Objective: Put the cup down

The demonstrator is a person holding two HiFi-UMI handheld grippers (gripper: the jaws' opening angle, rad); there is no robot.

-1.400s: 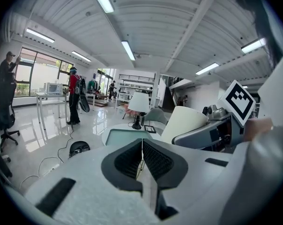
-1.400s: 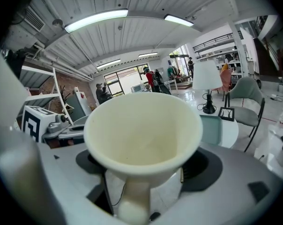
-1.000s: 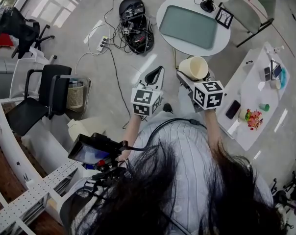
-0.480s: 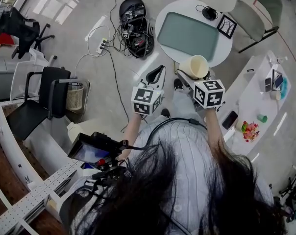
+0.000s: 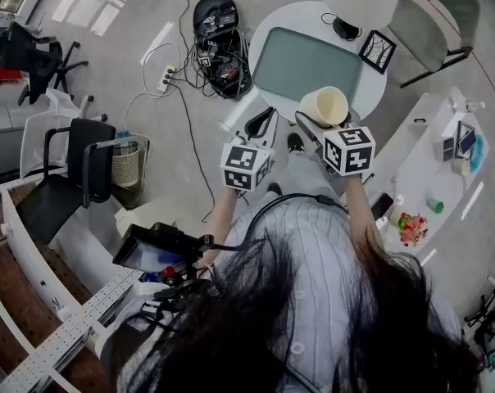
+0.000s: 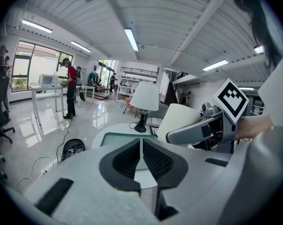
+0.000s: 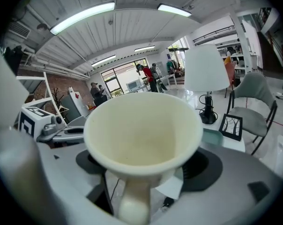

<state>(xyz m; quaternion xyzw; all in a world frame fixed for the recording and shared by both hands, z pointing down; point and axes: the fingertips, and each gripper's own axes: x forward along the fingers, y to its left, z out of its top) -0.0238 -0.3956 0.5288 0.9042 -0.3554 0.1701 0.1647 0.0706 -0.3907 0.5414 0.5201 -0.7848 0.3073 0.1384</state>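
You are in an open office or lab, with black office chairs (image 5: 100,158), white desks (image 5: 424,150), ceiling strip lights (image 6: 130,39) and loose cables (image 5: 223,56) on the floor.

Glossy grey floor (image 5: 108,56), round white table (image 5: 301,13)

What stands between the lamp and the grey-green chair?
A small black picture frame stands between the lamp and the chair; the right gripper view shows it plainly.
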